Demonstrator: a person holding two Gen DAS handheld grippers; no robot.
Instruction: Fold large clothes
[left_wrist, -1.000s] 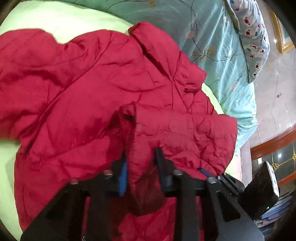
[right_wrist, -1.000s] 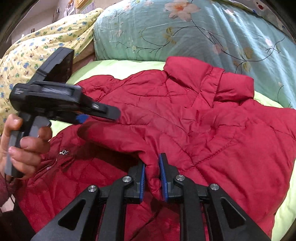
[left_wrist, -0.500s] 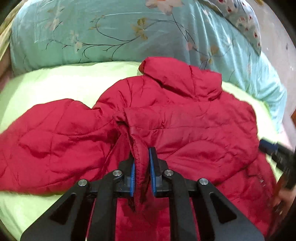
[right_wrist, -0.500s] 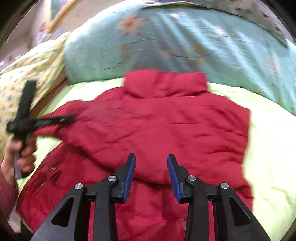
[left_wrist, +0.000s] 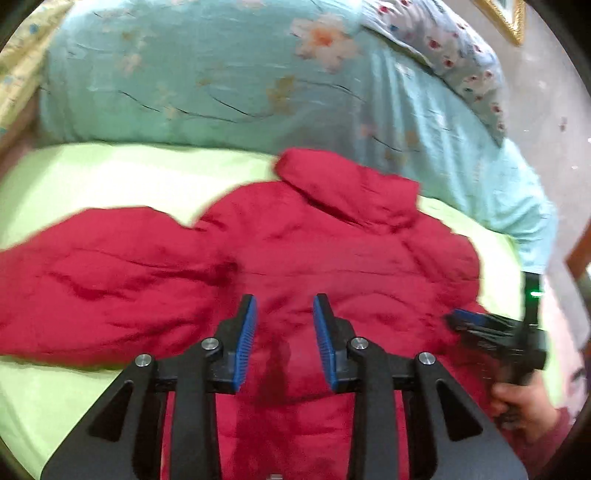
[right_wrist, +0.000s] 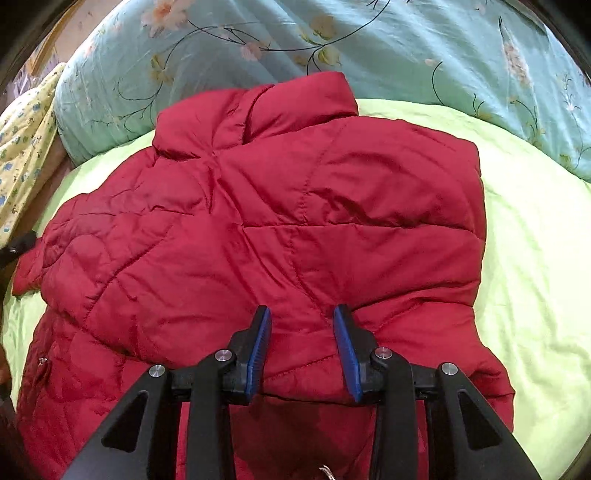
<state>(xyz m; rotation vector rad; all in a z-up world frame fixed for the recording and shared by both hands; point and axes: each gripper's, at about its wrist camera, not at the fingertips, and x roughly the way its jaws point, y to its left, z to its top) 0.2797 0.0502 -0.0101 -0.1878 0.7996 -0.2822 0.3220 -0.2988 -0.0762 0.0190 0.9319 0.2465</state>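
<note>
Red jacket (right_wrist: 258, 229) flat, collar at 12 o'clock, for folding; left gripper (left_wrist: 283, 341) opening, empty; right gripper (right_wrist: 302, 350) parted, empty.

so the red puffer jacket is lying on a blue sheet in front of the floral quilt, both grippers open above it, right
Not quite: the sheet under the red puffer jacket is light green, clear in the right wrist view. The teal floral quilt lies behind it, and both grippers are open above the jacket.

A red quilted jacket (right_wrist: 266, 236) lies flat on the bed, collar at the far end, one sleeve folded across its body.
</note>
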